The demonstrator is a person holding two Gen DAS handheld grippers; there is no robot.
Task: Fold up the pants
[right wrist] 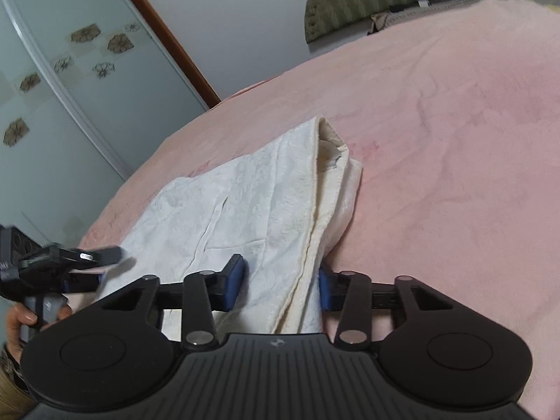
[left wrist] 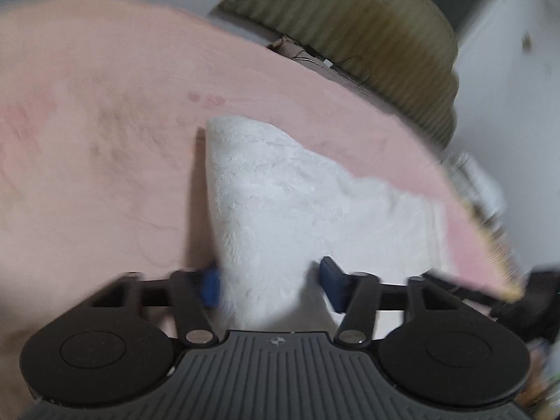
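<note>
Spread over the pink bed (right wrist: pixel 437 140), the white pants (right wrist: pixel 252 192) look folded lengthwise, both tongs, left (left wrist: pixel 269 285) and right (right wrist: pixel 280 285), straddling the near end without clearly pinching, crosswise fold still ahead.

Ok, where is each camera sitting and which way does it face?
Left wrist: on the left gripper, looking down its fingers at the white pants on the pink blanket; its own fingers show.
Right wrist: on the right gripper, facing the pants' folded edge; its fingers, the left gripper and a hand show.
Both share pants, blanket, olive headboard.
</note>
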